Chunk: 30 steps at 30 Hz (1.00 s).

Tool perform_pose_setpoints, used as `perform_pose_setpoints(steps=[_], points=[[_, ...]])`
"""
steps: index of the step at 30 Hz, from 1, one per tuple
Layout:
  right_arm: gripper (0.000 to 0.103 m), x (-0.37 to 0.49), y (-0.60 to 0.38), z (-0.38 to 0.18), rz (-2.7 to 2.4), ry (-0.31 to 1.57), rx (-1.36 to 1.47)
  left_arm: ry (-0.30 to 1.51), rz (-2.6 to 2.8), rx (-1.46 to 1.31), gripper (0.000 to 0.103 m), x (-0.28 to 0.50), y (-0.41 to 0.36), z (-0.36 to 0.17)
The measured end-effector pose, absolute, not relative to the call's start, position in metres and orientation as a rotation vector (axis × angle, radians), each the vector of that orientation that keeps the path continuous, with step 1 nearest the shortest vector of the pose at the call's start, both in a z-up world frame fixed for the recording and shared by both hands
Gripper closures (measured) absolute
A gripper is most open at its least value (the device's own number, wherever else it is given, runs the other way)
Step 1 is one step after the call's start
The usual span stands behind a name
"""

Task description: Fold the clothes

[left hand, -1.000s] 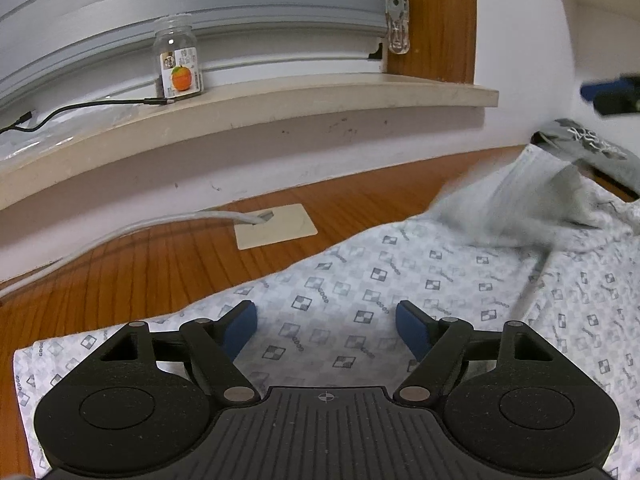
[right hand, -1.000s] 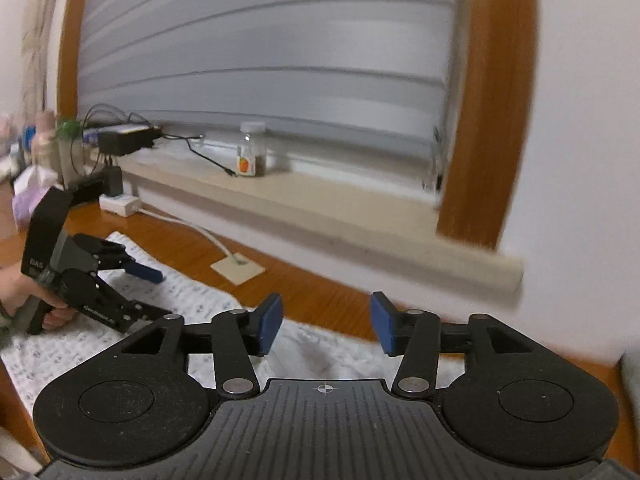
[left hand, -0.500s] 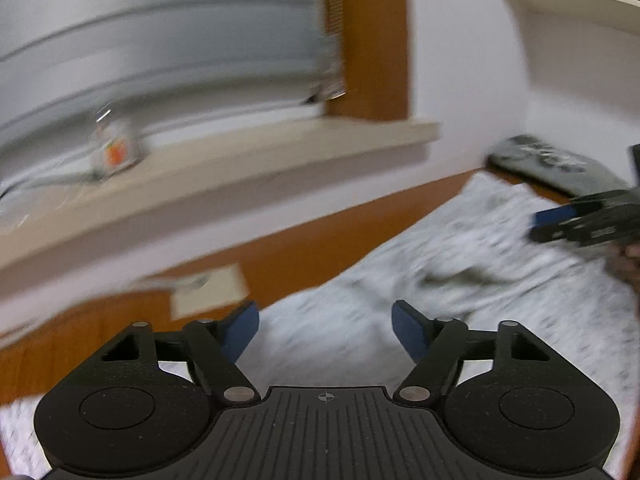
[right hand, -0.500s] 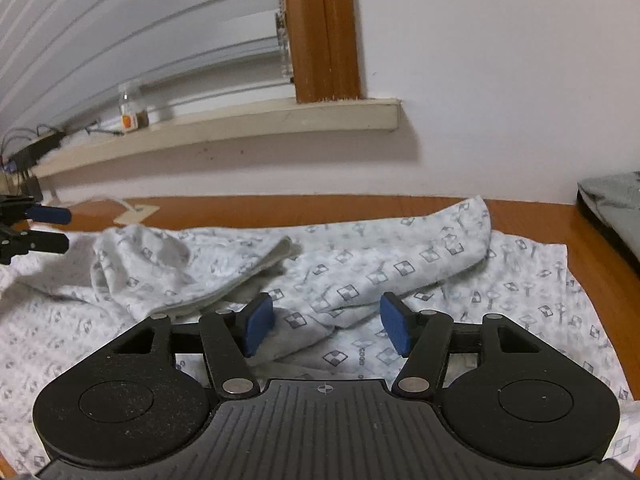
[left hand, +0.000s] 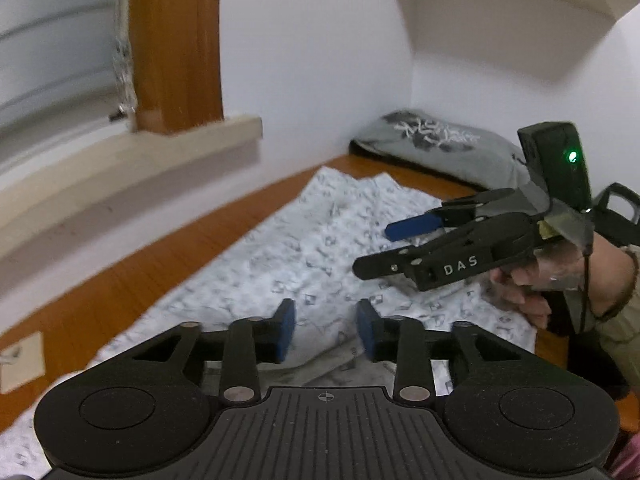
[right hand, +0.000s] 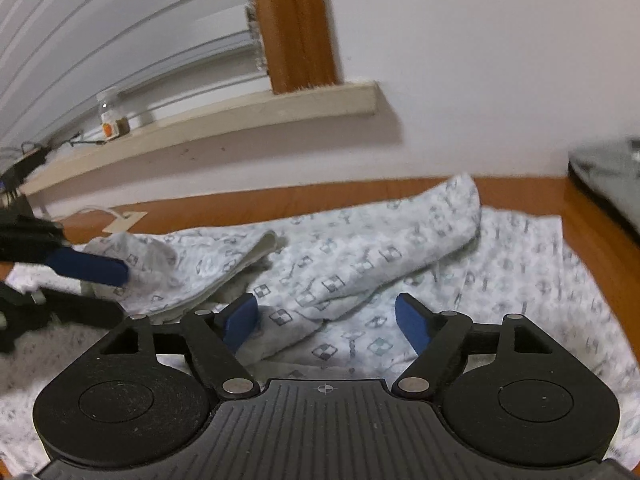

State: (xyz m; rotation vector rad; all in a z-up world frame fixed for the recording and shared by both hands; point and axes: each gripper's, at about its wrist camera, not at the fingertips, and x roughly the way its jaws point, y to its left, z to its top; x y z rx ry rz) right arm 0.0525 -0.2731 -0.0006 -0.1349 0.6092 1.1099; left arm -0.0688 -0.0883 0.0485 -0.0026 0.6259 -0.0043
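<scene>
A white patterned garment (right hand: 360, 264) lies spread and partly folded over the wooden worktop (left hand: 132, 276), one folded flap running toward 1 o'clock in the right wrist view. The left hand-held gripper (left hand: 326, 330) hovers low over the cloth at 6 o'clock with its 2 blue pads about half apart and closing, nothing pinched between them that I can see. The right hand-held gripper (right hand: 326, 322) is wide and opening above a fold, gripping nothing, with a folded grey garment (left hand: 440, 144) at 1 o'clock in the left wrist view.
</scene>
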Motion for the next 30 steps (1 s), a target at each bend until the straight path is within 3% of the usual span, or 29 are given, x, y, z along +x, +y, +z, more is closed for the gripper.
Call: perform_pose_setpoints(steps=[7,8,9,12,22,26,30], points=[[0.027,0.052,-0.269,-0.002,1.102,0.625,-0.160,0.664,-0.005,-0.030,0.046,-0.051,-0.086,0.036],[0.027,0.052,-0.269,-0.002,1.103,0.626,-0.158,0.670,-0.008,-0.038,0.051,-0.050,-0.083,0.035],[0.027,0.052,-0.269,-0.002,1.104,0.628,-0.156,0.667,-0.006,-0.046,0.079,-0.053,-0.080,0.036],[0.027,0.054,-0.270,-0.002,1.106,0.632,-0.146,0.654,0.004,-0.070,0.088,-0.063,-0.069,0.042],[0.026,0.057,-0.272,-0.002,1.109,0.646,-0.121,0.418,0.318,-0.148,0.088,-0.206,0.029,0.125],[0.026,0.059,-0.274,-0.002,1.108,0.647,-0.097,0.401,0.423,-0.216,0.089,-0.257,0.065,0.127],[0.024,0.060,-0.276,-0.001,1.103,0.644,-0.081,0.474,0.443,-0.293,0.087,-0.284,0.072,0.092]])
